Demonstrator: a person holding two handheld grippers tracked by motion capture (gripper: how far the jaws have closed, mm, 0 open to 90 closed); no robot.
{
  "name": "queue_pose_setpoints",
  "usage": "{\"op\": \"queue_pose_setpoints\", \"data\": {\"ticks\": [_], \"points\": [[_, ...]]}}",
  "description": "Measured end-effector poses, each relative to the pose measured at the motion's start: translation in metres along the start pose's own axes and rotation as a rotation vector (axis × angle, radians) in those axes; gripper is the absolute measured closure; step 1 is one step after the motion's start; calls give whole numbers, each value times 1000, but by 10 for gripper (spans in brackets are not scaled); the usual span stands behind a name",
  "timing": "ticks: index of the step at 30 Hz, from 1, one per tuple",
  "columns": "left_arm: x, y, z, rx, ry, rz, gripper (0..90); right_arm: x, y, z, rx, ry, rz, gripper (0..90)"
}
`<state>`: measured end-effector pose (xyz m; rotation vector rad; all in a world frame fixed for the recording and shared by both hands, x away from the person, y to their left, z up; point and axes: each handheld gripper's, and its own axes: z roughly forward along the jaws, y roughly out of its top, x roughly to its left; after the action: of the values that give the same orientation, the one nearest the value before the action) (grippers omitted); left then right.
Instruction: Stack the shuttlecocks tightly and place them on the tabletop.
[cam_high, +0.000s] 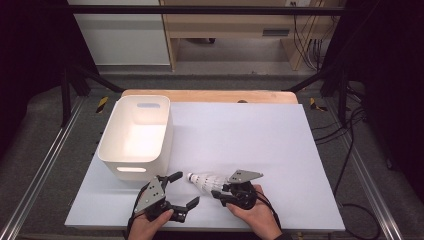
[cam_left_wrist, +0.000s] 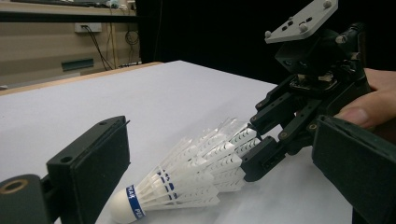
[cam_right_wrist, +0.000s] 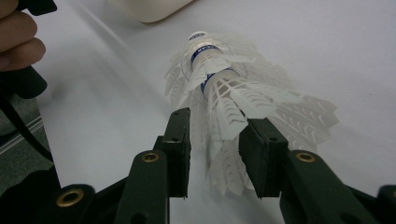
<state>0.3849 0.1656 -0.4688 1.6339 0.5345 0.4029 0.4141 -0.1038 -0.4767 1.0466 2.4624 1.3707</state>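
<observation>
The shuttlecock (cam_high: 205, 181) lies on the desk (cam_high: 250, 135) between both tongs. The right tongs (cam_high: 223, 192) stand slack around its skirt, pads apart from the feathers; the left tongs (cam_high: 181, 187) gape open. Risk: a renewed squeeze could crush the feathers, or a nudge roll it. The bin (cam_high: 136, 131) sits near on the left; open room lies ahead.

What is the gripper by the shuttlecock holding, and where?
Nothing looks held. The right gripper has its jaws open around the feathery edge of the shuttlecock, which lies on the table. The left gripper is open and empty.
</observation>
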Motion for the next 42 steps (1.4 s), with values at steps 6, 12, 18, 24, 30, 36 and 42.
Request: {"op": "queue_pose_setpoints", "data": {"ticks": [6, 12, 18, 24, 30, 36, 42], "points": [[0, 0, 0, 2, 0, 0, 41, 1, 0, -2, 1, -3, -2, 600], [0, 0, 0, 2, 1, 1, 41, 3, 0, -5, 4, -8, -8, 571], [0, 0, 0, 2, 1, 1, 41, 3, 0, -8, 5, -15, -15, 529], [0, 0, 0, 3, 1, 1, 41, 3, 0, -10, 7, -20, -18, 485], [0, 0, -1, 3, 0, 2, 41, 3, 0, -12, 13, -34, -23, 436], [0, 0, 0, 3, -1, 1, 42, 4, 1, -12, 25, -50, -38, 369], [0, 0, -1, 2, 1, 0, 42, 5, 1, -13, 31, -67, -47, 314]]}}
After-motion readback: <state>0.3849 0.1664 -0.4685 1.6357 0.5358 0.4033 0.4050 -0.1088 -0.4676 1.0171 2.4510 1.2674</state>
